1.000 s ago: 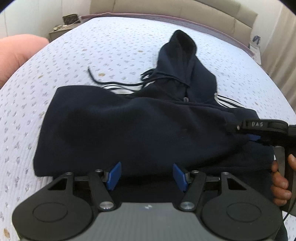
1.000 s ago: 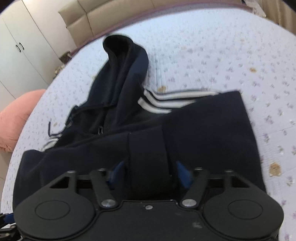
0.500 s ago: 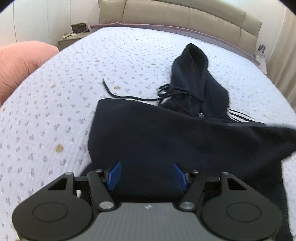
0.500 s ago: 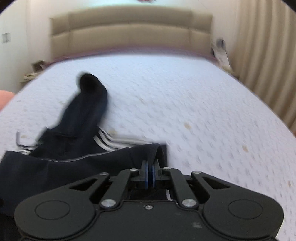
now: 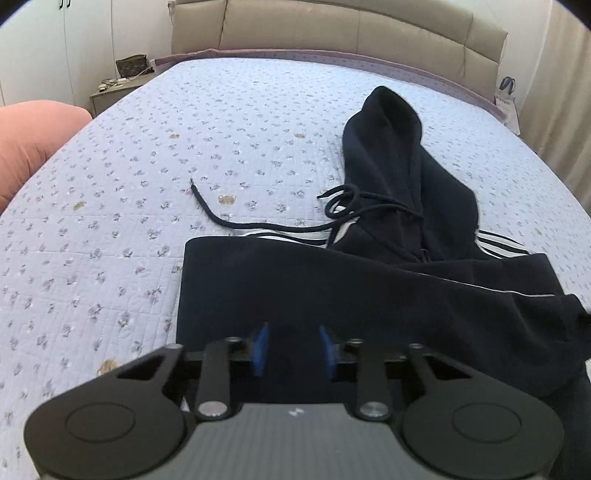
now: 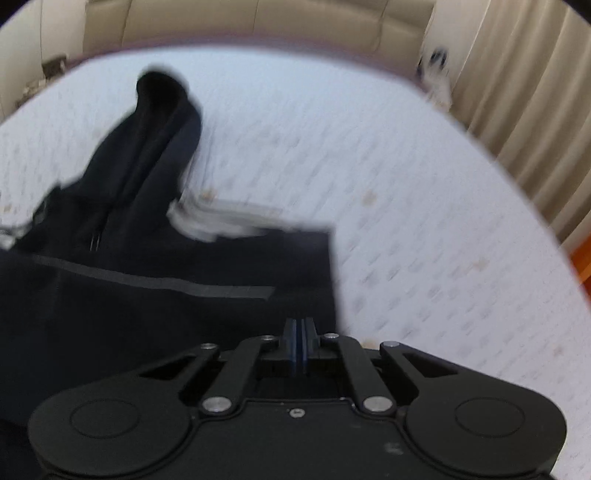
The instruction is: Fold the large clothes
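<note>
Left wrist view: the left claw [image 5: 291, 349] has narrowed and is closing over the hoodie [image 5: 369, 295] hem, pads not yet pressing. The right claw [image 6: 299, 341], open before, is clenched on the hem. The navy, white-striped hoodie lies on the bed [image 5: 147, 184], hood at 12 o'clock.

hoodie [image 5: 369, 295]: navy, white sleeve stripes, dark drawstring | bedspread [image 5: 184, 147]: pale lilac quilt, small floral print, tan spots | headboard [image 5: 332, 33]: beige | pillow [image 5: 29, 140] left of left gripper: salmon pink | curtain [image 6: 517, 110] right of right gripper: cream | gripper pads [image 5: 261, 347]: blue
</note>
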The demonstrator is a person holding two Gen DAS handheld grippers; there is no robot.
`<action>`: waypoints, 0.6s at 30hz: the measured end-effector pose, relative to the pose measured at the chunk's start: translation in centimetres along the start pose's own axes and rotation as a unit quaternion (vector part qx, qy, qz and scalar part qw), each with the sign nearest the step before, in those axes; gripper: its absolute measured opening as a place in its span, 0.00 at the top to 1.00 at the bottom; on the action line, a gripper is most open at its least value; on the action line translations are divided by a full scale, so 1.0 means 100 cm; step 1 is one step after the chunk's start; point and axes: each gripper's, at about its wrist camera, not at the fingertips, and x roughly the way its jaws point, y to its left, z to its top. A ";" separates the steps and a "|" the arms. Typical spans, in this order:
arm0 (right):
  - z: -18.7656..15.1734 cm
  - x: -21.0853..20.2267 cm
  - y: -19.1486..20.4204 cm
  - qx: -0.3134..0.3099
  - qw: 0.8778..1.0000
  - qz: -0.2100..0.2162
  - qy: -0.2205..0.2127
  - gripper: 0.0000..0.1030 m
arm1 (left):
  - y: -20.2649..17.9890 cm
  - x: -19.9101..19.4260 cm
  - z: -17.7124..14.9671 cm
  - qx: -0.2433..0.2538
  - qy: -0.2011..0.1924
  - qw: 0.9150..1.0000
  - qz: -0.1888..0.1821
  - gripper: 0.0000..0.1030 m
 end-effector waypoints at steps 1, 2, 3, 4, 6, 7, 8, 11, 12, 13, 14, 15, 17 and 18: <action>-0.003 0.011 0.001 0.006 1.000 0.000 0.023 0.98 | 0.002 0.007 -0.001 0.000 0.006 1.000 0.006 0.85; -0.009 0.023 0.001 0.009 0.999 -0.002 0.048 0.98 | 0.003 0.017 -0.002 0.001 0.019 1.000 0.015 0.86; -0.013 0.034 0.002 0.011 0.998 -0.007 0.065 0.98 | 0.006 0.029 -0.005 0.002 0.040 0.999 0.021 0.90; -0.017 0.039 0.003 0.008 0.998 -0.010 0.068 0.98 | 0.009 0.039 -0.009 -0.002 0.052 0.998 0.021 0.91; -0.019 0.037 0.011 -0.011 0.997 -0.017 0.070 0.96 | 0.010 0.040 -0.011 0.002 0.042 0.999 0.018 0.90; -0.019 0.038 0.014 -0.019 0.997 -0.017 0.072 0.93 | 0.008 0.039 -0.010 0.010 0.042 0.999 0.018 0.90; -0.018 0.039 0.014 -0.025 0.997 -0.014 0.073 0.93 | 0.006 0.036 -0.008 0.019 0.041 0.999 0.019 0.90; -0.008 0.032 0.007 -0.036 0.996 0.013 0.086 0.87 | 0.003 0.014 0.004 0.038 0.027 0.999 -0.005 0.87; 0.000 0.023 0.002 -0.029 0.995 0.034 0.091 0.87 | 0.003 0.004 0.011 0.040 0.013 0.999 -0.020 0.87; 0.009 0.013 -0.003 -0.022 0.995 0.057 0.083 0.87 | 0.003 -0.003 0.021 0.042 0.000 0.999 -0.031 0.87; 0.023 0.003 -0.007 -0.017 0.994 0.083 0.063 0.87 | 0.002 -0.008 0.034 0.048 -0.016 0.998 -0.041 0.87; 0.036 -0.006 -0.007 -0.019 0.994 0.102 0.039 0.87 | -0.002 -0.008 0.051 0.056 -0.030 0.997 -0.048 0.87; 0.069 -0.015 -0.005 -0.021 0.991 0.131 -0.013 0.87 | -0.012 0.003 0.086 0.063 -0.055 0.995 -0.053 0.87; 0.086 -0.015 -0.003 -0.015 0.988 0.148 -0.043 0.87 | -0.018 0.012 0.106 0.061 -0.065 0.994 -0.060 0.86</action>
